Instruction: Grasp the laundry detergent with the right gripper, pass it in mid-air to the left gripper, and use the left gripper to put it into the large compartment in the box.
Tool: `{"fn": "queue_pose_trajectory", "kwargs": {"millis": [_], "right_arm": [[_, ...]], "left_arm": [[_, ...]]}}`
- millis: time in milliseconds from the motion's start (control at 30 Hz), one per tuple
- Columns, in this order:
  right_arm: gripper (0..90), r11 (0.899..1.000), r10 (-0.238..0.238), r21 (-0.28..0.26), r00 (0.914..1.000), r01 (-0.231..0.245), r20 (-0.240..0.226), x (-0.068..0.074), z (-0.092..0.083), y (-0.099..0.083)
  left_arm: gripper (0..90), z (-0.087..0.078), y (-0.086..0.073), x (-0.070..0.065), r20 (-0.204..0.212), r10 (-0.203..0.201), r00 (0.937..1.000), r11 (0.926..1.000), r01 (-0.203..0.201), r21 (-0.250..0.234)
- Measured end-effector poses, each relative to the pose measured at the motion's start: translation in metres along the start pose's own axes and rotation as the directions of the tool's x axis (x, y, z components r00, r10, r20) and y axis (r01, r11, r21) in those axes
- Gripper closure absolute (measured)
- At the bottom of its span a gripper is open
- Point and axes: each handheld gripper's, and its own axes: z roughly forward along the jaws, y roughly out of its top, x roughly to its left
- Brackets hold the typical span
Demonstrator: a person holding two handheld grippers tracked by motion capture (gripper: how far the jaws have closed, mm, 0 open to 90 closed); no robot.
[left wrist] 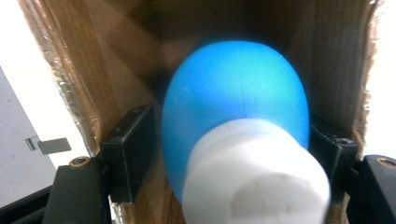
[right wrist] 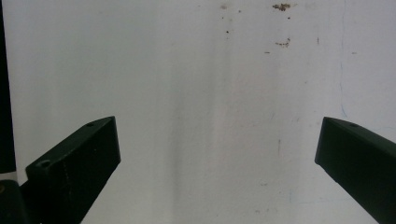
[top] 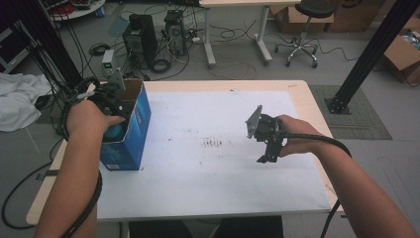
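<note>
A pale bench (top: 208, 198) covered by a white sheet (top: 218, 178) fills the high view. At its left edge stands an open blue box (top: 132, 130) with bare brown cardboard inside. The left claw (top: 115, 99) reaches down into the box's open top. In the left gripper view a blue ball (left wrist: 236, 107) with a white neck (left wrist: 254, 177) sits between the jaws inside the box; there is a sliver of gap on the left side, so the jaws look loosened rather than pressing on it. The right claw (top: 266, 151) hangs over the sheet to the right of centre, well apart from the box, its jaws wide open and holding nothing.
</note>
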Motion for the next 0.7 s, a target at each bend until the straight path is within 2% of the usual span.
{"fn": "queue_pose_trajectory", "kwargs": {"millis": [167,333,700], "right_arm": [[0.0,1.0,0.001,-0.003,1.0,-0.001,0.0,0.001,0.001,0.0],[0.0,1.0,0.001,-0.004,1.0,-0.001,0.002,0.001,0.0,0.0],[0.0,1.0,0.001,-0.004,1.0,-0.001,0.006,0.001,-0.002,0.001]], "left_arm": [[28.1,-0.007,-0.001,-0.001,-0.006,-0.001,1.0,1.0,0.001,-0.004],[24.4,-0.021,-0.004,-0.003,-0.005,0.02,0.9998,0.9995,-0.02,-0.025],[19.5,-0.048,-0.007,-0.011,-0.041,0.055,0.9977,0.9967,-0.057,-0.058]]}}
